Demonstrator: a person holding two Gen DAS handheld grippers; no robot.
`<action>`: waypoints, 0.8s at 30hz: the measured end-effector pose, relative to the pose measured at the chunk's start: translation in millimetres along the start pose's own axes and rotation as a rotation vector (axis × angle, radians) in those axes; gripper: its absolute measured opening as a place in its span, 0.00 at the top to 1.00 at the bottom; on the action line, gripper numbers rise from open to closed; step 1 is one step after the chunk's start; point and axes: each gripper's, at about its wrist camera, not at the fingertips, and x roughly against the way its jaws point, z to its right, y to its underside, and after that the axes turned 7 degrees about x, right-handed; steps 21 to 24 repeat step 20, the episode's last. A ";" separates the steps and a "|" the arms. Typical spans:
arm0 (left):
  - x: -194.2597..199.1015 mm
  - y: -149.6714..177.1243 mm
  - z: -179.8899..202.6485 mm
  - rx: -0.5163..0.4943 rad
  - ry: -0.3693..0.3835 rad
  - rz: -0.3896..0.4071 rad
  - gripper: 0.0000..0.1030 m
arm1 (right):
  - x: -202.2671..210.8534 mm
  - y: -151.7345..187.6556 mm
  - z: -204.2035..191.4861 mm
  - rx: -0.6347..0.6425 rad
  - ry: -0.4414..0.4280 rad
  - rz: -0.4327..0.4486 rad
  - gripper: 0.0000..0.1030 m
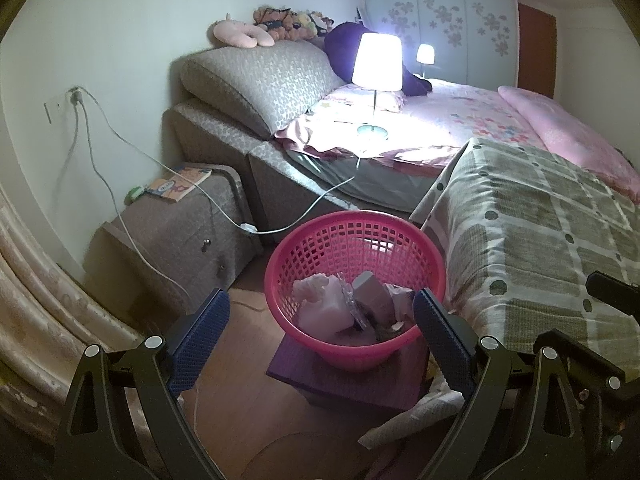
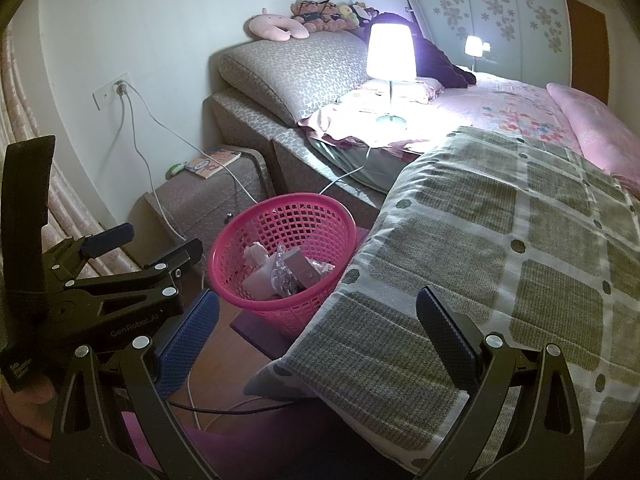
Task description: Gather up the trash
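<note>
The pink basket point(image 1: 356, 280) is a round plastic bin with a lattice wall and a smooth rolled rim, and it stands on a small purple stool point(image 1: 344, 380) on the wooden floor point(image 1: 248, 420), just beside the near corner of the bed point(image 1: 440, 128). Inside it lies the trash point(image 1: 348, 308): crumpled white paper, a grey box-like piece standing on end, and some crinkled clear plastic between them, all low in the bin.

My left tongs point(image 1: 320, 336) hang released, the blue ribbed pads spread wide on either side of the basket's near rim and touching nothing. My right tongs point(image 2: 316, 340) are also released and empty, one pad over the floor, the other over the checked grey-green blanket point(image 2: 500, 240) that drapes off the bed's near edge. In the right view the left tongs point(image 2: 120, 248) show from the side, near the basket.

Behind the basket, a white cord point(image 1: 280, 216) with an inline switch runs from a wall socket point(image 1: 74, 96) up to a lit lamp point(image 1: 376, 64) standing on the bed's near side. A padded nightstand point(image 1: 180, 232) sits in the corner by the wall, carrying a booklet point(image 1: 180, 186). The grey headboard cushion point(image 1: 256, 80) carries a pink neck pillow point(image 1: 240, 34) and plush toys point(image 1: 292, 20) along its top edge.
</note>
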 end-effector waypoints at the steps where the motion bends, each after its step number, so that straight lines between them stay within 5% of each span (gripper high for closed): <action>1: 0.5 1.6 -0.5 0.004 0.003 -0.003 0.13 | -0.3 -0.2 0.8 0.000 0.000 0.000 0.07; 14: 2.6 -2.0 6.3 0.018 0.017 0.013 0.13 | 17.2 -2.6 23.3 -0.086 0.029 0.022 0.07; 20: 0.4 8.2 51.4 0.017 0.150 -0.042 0.13 | 69.4 -3.4 82.4 -0.160 0.172 0.107 0.07; 24: 0.4 8.2 51.4 0.017 0.150 -0.042 0.13 | 69.4 -3.4 82.4 -0.160 0.172 0.107 0.07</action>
